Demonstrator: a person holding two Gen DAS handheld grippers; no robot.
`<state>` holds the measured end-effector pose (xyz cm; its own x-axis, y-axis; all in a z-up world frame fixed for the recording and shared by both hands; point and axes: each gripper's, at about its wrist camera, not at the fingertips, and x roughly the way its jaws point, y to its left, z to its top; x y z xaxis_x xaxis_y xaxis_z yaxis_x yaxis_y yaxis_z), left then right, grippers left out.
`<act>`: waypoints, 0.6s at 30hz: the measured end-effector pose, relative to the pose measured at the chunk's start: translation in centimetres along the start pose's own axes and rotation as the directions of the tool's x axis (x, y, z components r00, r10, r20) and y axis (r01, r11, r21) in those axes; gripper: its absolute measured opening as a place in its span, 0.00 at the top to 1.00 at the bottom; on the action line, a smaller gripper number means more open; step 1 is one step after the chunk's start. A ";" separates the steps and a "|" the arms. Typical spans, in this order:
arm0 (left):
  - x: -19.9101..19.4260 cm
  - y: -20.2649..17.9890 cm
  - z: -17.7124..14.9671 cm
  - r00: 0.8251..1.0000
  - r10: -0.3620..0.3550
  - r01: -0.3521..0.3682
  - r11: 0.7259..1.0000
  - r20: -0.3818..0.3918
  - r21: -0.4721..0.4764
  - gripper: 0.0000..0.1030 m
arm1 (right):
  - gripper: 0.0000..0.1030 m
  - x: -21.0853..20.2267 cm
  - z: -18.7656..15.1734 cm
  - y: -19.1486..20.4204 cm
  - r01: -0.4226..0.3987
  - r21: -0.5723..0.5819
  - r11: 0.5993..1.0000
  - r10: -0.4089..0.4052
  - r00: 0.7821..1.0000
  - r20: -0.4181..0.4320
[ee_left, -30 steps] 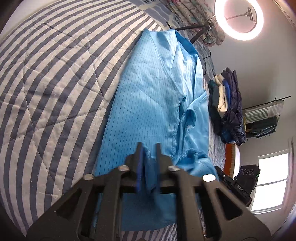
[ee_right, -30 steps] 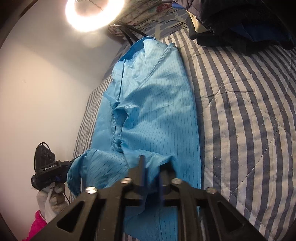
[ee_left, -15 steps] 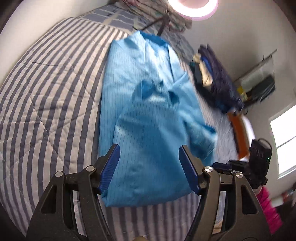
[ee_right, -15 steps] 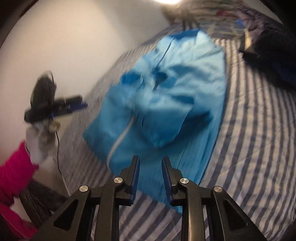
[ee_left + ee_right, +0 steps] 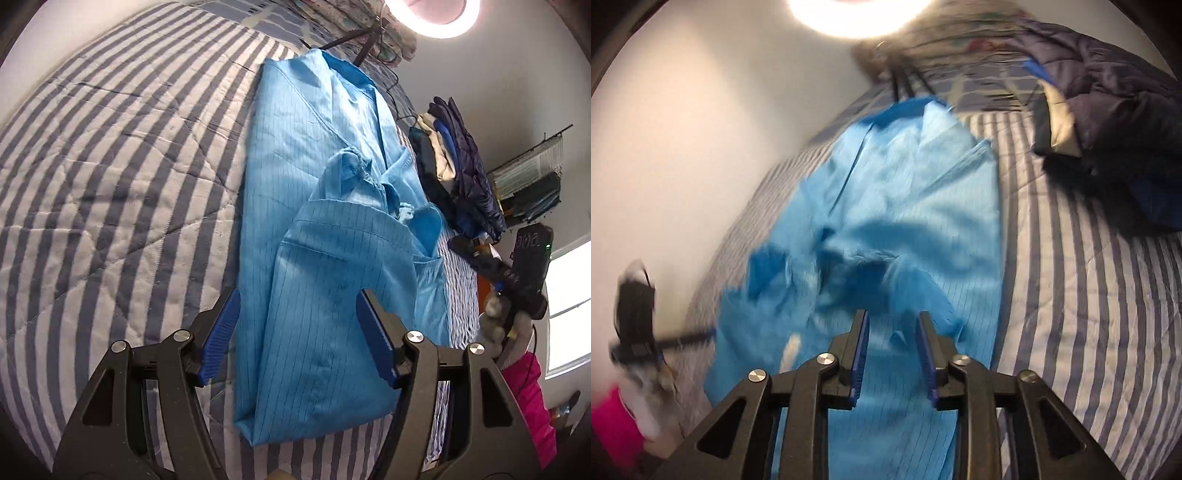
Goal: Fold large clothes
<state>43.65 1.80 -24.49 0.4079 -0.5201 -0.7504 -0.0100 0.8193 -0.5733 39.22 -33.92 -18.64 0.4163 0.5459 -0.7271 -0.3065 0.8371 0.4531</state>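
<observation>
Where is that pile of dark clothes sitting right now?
The pile of dark clothes sits on the striped bed cover, at the right in both wrist views, just past the far side of the blue garment, below the ring light.

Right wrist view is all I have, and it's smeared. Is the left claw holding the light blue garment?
Observer: No. The left claw is open. Its jaws have just been opening and nothing is pinched between them. The light blue pinstriped garment lies on the grey-and-white striped quilt beneath it.
Operator: Where's the sleeve?
Observer: One sleeve is folded across the body, and its gathered elastic cuff rests near the garment's middle.
Operator: What's the dark heap on my right?
Observer: It's a stack of folded clothes with navy quilted, cream and blue layers, sitting on the bed beside the garment.
</observation>
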 end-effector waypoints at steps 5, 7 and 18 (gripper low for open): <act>1.4 -0.2 -0.4 1.000 -0.001 0.002 0.999 -0.027 0.038 0.35 | 0.62 -2.7 -4.0 -0.3 -0.049 -0.018 0.999 0.048 0.998 -0.038; 1.9 -0.3 -0.5 0.999 0.001 0.000 0.999 -0.036 0.044 0.35 | 0.62 -3.2 -6.4 -1.0 -0.046 0.001 0.999 0.046 0.996 -0.074; 1.5 -2.7 -2.2 0.998 0.058 -0.052 0.978 -0.024 0.204 0.49 | 0.61 -3.0 -10.7 -3.7 -0.112 0.124 0.986 0.127 0.984 -0.124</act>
<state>42.27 -1.74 -24.77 0.3847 -0.4770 -0.7902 0.1552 0.8774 -0.4540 29.94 -39.07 -23.64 0.2649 0.6394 -0.7218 -0.2429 0.7686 0.5917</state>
